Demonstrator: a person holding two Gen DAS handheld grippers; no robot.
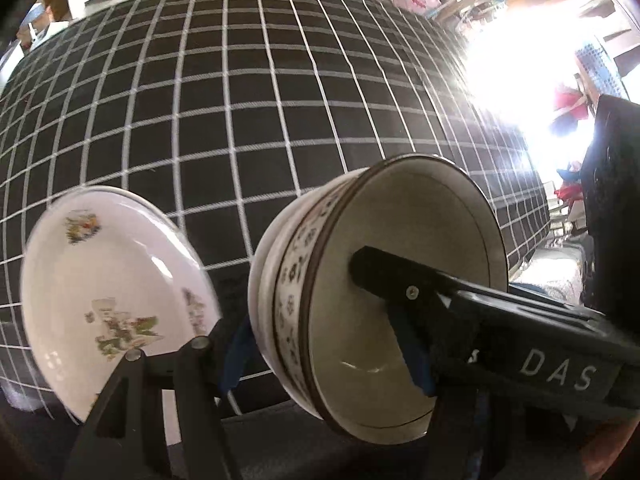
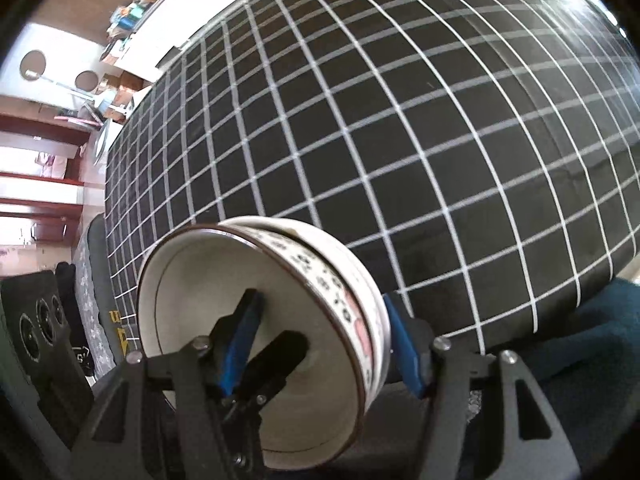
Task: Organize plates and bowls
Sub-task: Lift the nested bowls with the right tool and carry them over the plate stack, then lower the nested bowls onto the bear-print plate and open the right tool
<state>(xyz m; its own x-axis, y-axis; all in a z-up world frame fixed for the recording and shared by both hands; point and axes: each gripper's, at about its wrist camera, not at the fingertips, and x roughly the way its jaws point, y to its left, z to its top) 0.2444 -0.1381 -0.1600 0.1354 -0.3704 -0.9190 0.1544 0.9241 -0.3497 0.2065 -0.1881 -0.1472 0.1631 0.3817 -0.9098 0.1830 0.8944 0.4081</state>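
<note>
Two nested bowls with a brown rim and dark patterned band (image 1: 384, 292) are held tipped on their side above the black checked cloth (image 1: 240, 100). Both grippers clamp their wall. My left gripper (image 1: 320, 356) has one blue-padded finger inside the bowl and one outside. My right gripper (image 2: 320, 344) grips the same bowls (image 2: 256, 320), its left finger inside next to the other gripper's black finger (image 2: 276, 360). A white plate with flower prints (image 1: 116, 296) lies on the cloth to the left.
The checked cloth covers a wide table surface (image 2: 400, 120). Shelves and clutter (image 2: 120, 40) stand beyond its far edge. A black speaker box (image 2: 36, 328) sits low at the left. Bright window glare (image 1: 520, 60) fills the right.
</note>
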